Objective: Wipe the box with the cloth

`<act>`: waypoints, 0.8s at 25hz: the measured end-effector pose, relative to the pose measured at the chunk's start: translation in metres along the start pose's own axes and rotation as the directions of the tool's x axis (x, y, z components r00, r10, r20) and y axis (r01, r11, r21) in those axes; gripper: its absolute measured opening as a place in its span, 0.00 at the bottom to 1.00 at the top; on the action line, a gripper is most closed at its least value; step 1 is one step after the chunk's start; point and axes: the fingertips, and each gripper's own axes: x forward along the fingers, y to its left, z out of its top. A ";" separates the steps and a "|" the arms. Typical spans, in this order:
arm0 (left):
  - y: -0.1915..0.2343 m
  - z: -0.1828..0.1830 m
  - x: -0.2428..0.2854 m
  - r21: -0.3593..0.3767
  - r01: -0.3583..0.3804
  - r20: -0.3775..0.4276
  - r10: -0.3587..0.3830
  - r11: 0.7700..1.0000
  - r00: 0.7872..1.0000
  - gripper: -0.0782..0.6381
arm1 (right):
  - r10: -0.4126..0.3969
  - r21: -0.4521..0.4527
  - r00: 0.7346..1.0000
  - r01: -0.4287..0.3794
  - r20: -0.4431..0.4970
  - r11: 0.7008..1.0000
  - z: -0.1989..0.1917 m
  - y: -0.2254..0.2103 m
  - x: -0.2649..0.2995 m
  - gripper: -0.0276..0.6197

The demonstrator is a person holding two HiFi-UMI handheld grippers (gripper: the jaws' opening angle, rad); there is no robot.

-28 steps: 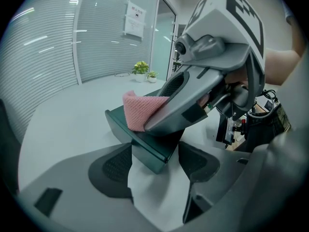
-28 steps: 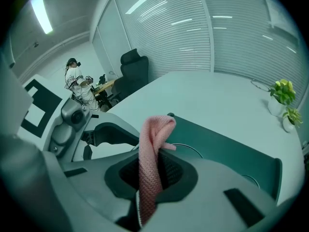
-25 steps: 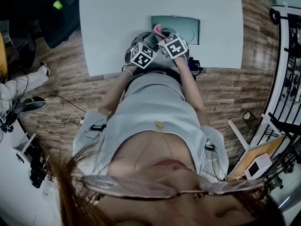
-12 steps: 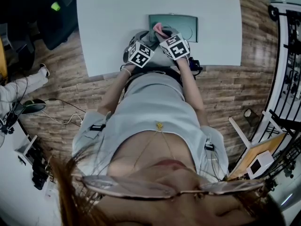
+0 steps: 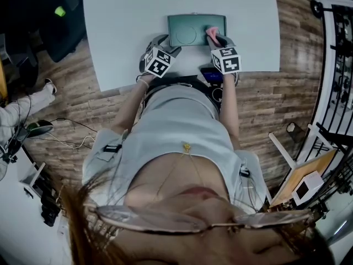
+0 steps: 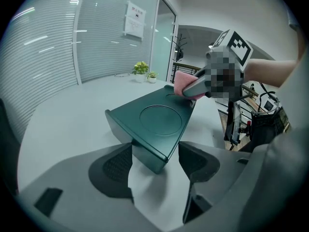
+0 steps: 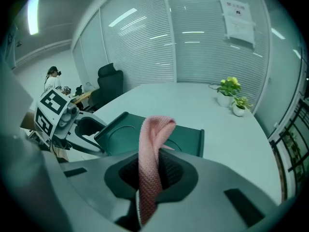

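A dark green flat box lies on the white table near its front edge. My left gripper is at the box's near left corner; in the left gripper view its jaws hold that corner of the box between the pads. My right gripper is shut on a pink knitted cloth, which hangs over the box's right end. The cloth rests on the box lid. The left gripper view shows the cloth at the box's far corner.
Small potted plants stand at the table's far side. A black office chair sits left of the table and a black metal rack stands at the right. Glass walls with blinds lie beyond. A person stands far off.
My right gripper has carried the pink cloth rightward across the box lid, from its left part to its right end. The left gripper stays at the box's near left corner.
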 end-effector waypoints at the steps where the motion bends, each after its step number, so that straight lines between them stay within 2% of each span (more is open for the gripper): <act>1: 0.001 0.000 0.000 0.000 0.000 -0.001 0.000 1.000 1.000 0.54 | -0.019 0.011 1.000 0.019 -0.006 1.000 -0.005 -0.007 -0.003 0.11; 5: 0.002 -0.002 0.000 -0.004 0.000 -0.003 0.000 1.000 1.000 0.54 | -0.081 0.041 0.996 0.082 -0.032 0.996 -0.017 -0.024 -0.009 0.11; 9: 0.001 -0.001 -0.001 -0.005 0.000 -0.001 0.000 1.000 1.000 0.54 | -0.157 0.008 0.984 0.158 -0.086 0.987 -0.028 -0.036 -0.011 0.11; 20: 0.002 -0.002 0.000 -0.009 -0.003 0.002 0.003 1.000 1.000 0.54 | -0.165 -0.010 0.981 0.165 -0.104 0.986 -0.031 -0.035 -0.006 0.11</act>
